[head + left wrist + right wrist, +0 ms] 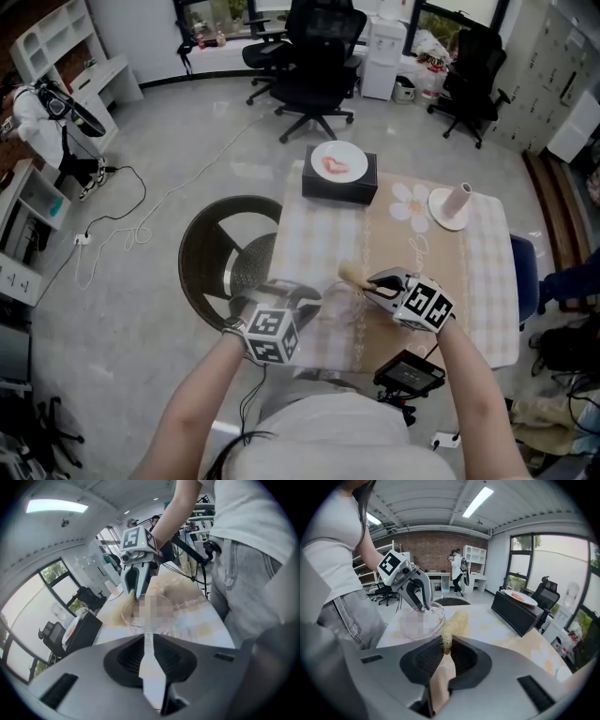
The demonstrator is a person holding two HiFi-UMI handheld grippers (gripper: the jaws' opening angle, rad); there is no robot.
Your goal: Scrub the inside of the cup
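While left gripper point(423, 605) pinches the clear glass cup point(436, 617) — right gripper point(136, 594) clamps a scrubber point(454, 623).

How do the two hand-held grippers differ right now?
The left hand-held gripper pinches the rim of a clear cup; the right hand-held gripper clamps a straw-coloured scrubber. The left's load is see-through and hard-looking; the right's is fibrous. Both are shut on something and slant down toward the table.

One table point(487, 281). On table: one cup point(339, 306), one scrubber point(354, 276), one black box point(339, 189), one plate point(338, 161), one saucer point(446, 214), one flower mat point(409, 202). Two grippers over table: left gripper point(307, 296), right gripper point(377, 284). Past table: three chairs point(314, 56), one water cooler point(384, 56). Left of table: one round black thing point(211, 253). At table's near edge: one black gadget point(410, 373).
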